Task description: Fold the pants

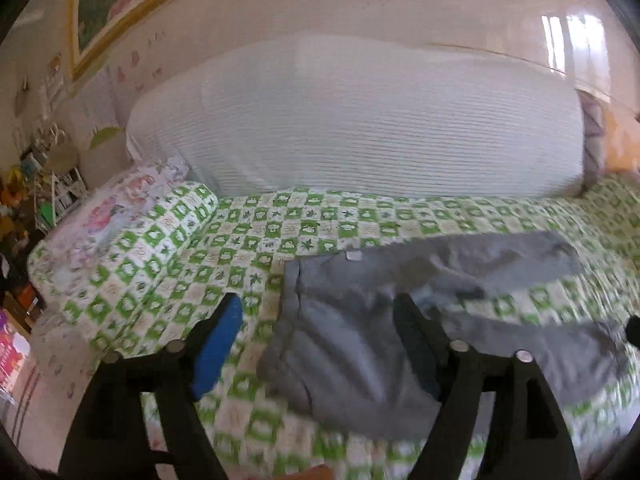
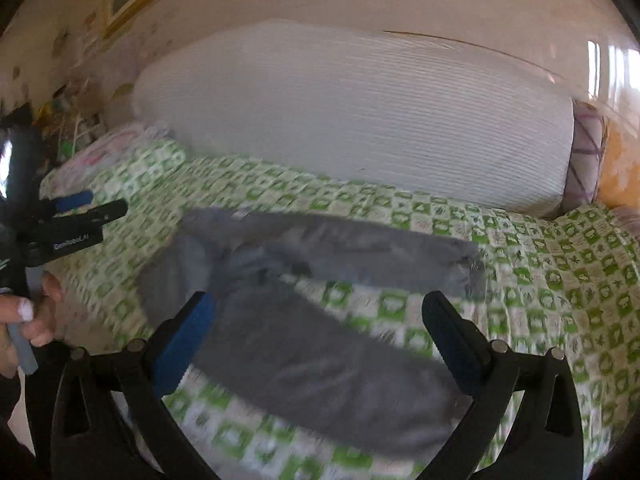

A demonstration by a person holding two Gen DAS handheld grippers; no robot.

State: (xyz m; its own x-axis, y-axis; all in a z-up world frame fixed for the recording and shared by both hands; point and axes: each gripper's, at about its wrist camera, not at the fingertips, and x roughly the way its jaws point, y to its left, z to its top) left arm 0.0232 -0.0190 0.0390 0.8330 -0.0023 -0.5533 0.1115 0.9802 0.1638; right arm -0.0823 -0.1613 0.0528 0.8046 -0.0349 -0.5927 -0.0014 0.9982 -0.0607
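Two spread claws (image 1: 320, 320) (image 2: 320, 320) above pants (image 2: 304, 344).

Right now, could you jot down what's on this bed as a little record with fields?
garment: grey pants, spread flat, unfolded, legs apart
surface: green-and-white checked bedspread
behind: large white ribbed bolster along the wall
left gripper: open, holding nothing, near the waistband end
right gripper: open, holding nothing, above the nearer leg
wall: gold-framed picture
sharpness: both views blurred
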